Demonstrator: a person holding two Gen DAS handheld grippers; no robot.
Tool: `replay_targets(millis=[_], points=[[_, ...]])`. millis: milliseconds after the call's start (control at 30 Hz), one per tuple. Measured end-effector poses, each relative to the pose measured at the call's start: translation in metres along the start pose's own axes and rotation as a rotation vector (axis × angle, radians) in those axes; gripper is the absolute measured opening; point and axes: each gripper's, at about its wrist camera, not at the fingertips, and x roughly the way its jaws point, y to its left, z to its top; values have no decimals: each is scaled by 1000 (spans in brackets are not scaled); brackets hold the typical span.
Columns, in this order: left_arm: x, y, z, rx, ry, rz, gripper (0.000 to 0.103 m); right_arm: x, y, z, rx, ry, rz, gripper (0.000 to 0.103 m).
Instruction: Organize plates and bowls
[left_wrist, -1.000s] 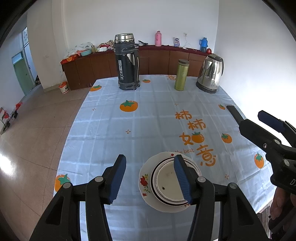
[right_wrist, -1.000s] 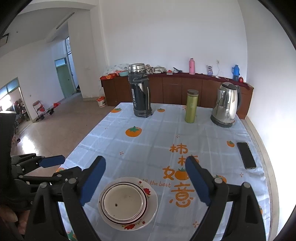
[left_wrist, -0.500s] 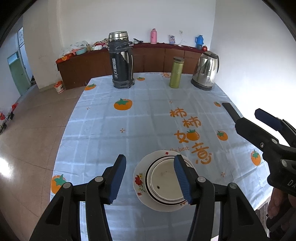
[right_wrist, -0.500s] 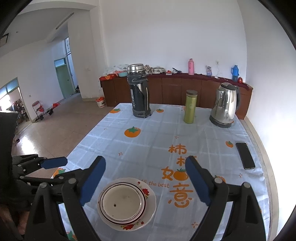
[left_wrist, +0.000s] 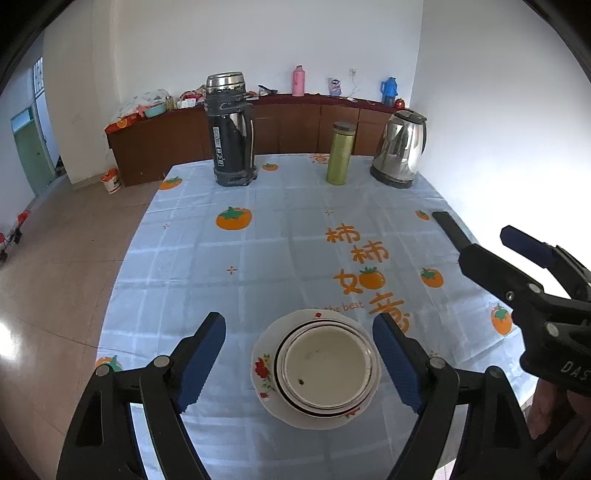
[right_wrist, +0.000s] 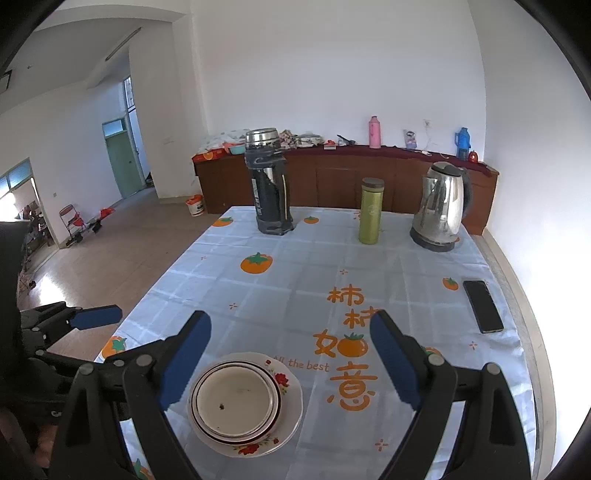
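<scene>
1. Two pieces of crockery sit nested near the front edge of the table (left_wrist: 258, 251): a shallow bowl (left_wrist: 327, 369) with a dark band round its rim rests inside a white plate (left_wrist: 264, 373) with red flowers on its border. In the right wrist view the bowl (right_wrist: 236, 400) sits a little off-centre on the plate (right_wrist: 290, 391).
2. Both look like glazed ceramic: stiff, probably slick, fairly heavy and breakable if knocked or dropped. The bowl's raised rim seems the best place to grip; the plate's thin edge lies almost flat on the cloth and would be harder to get under.
3. The left tool (left_wrist: 299, 360) hovers over the stack, its jaws opening to their widest, with a blue pad on either side of the crockery and neither touching it.
4. The right tool (right_wrist: 290, 363) is wide open and holds nothing; it hangs above the table with the stack below its left finger.
5. Farther back stand a dark flask (left_wrist: 231, 129), a green bottle (left_wrist: 341, 153) and a steel kettle (left_wrist: 400, 147). A phone (right_wrist: 482, 305) lies near the right edge.
</scene>
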Motion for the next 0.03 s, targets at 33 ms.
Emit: replay_targets(millis=[33], points=[[0,0,1,-1,2,4,84,0,-1,0,1,0,0,90]])
